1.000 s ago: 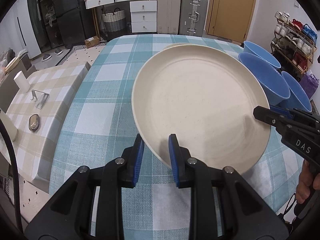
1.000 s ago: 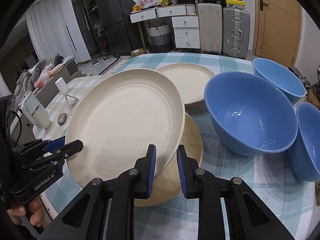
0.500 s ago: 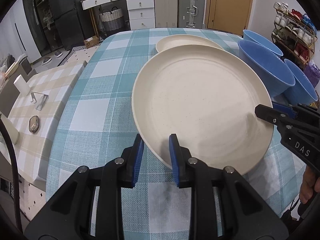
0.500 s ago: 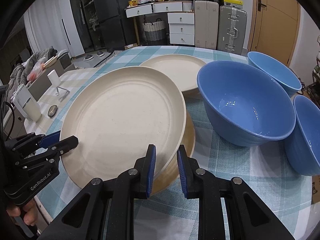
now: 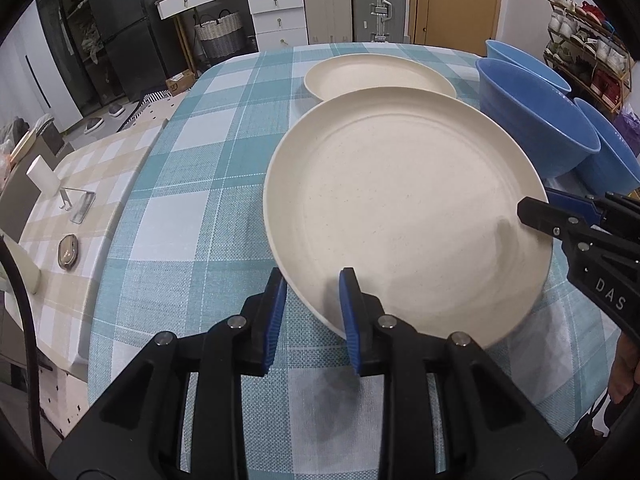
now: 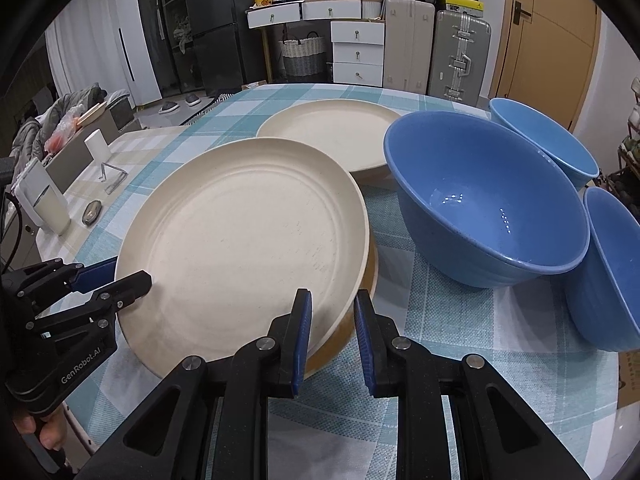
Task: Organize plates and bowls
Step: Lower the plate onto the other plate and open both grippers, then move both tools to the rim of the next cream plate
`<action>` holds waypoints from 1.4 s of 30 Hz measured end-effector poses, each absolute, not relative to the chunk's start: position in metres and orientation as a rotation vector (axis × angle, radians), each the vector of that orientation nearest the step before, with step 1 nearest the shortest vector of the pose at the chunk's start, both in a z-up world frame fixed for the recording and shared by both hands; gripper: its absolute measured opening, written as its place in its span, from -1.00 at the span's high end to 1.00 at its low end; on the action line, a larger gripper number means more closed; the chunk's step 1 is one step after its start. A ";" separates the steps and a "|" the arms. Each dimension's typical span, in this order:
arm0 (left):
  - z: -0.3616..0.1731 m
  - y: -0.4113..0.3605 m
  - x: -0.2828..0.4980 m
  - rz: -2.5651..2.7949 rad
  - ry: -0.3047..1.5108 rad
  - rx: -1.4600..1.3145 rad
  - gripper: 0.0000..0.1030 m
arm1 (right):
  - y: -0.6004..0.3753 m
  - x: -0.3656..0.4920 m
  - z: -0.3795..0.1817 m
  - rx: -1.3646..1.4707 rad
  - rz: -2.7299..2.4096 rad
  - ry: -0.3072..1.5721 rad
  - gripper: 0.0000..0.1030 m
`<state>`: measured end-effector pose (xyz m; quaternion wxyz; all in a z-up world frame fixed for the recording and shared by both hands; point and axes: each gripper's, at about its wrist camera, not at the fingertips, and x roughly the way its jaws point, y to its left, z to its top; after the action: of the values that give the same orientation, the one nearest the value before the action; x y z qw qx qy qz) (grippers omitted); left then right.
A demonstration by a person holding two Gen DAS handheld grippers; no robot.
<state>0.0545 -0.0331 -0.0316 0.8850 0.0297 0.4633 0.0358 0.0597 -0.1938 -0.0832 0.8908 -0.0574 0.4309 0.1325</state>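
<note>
We hold one cream plate (image 5: 404, 208) between our two hand-held grippers, one at each side of its rim. Our left gripper (image 5: 312, 300) has the near rim between its blue pads, closed down on it almost as far as it goes. Our right gripper (image 6: 330, 320) pinches the opposite rim in the same narrow way. Two grips on opposite edges keep a wide, shallow plate from tipping, which is likely why we carry it with both.

The plate sits tilted, just above a second cream plate (image 6: 366, 280) whose tan edge shows beneath it in the right wrist view. We cannot tell whether the two touch yet. We judge we are stacking like with like.

A third cream plate (image 5: 378, 76) lies flat farther back on the teal checked tablecloth (image 5: 192, 184). Three blue bowls are grouped to the right: a large bowl (image 6: 484, 200) just beside the stack, a far bowl (image 6: 544, 136) behind it, and a near bowl (image 6: 612, 264) at the edge of view.

Compared with a second ago, the held plate is lower and flatter. Less of the plate beneath is visible, and the far plate, earlier mostly hidden from the left wrist view, now shows in full. Both grips stay closed on the rim throughout.
</note>
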 end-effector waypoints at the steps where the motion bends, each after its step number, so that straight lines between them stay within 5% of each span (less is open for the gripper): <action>1: -0.032 -0.034 0.054 0.076 0.964 0.067 0.55 | -0.193 0.060 -0.084 -0.124 0.270 0.893 0.57; 16: -0.038 -0.042 0.055 0.076 0.965 0.128 0.45 | -0.195 0.059 -0.084 -0.152 0.281 0.881 0.56; 22: -0.035 -0.034 0.055 0.042 0.977 0.070 0.40 | -0.197 0.056 -0.078 -0.140 0.303 0.871 0.15; 28: -0.007 -0.015 0.052 0.009 0.928 -0.038 -0.35 | -0.201 0.049 -0.056 -0.084 0.353 0.831 -0.64; 30: 0.004 -0.010 0.051 -0.004 0.909 -0.067 -0.55 | -0.200 0.048 -0.047 -0.085 0.361 0.825 -0.66; 34: 0.028 -0.002 0.056 -0.018 0.873 -0.101 -0.62 | -0.203 0.049 -0.024 -0.065 0.378 0.799 -0.96; 39: 0.053 0.003 0.063 -0.014 0.838 -0.117 -0.97 | -0.209 0.060 0.007 -0.035 0.390 0.773 -0.99; 42: 0.062 0.006 0.070 -0.015 0.820 -0.133 -0.98 | -0.214 0.071 0.023 -0.022 0.385 0.761 -0.99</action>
<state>0.0699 0.0057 0.0622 0.9149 -0.0644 0.3984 -0.0071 0.0705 -0.2144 0.0230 0.9104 -0.0106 0.3689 0.1869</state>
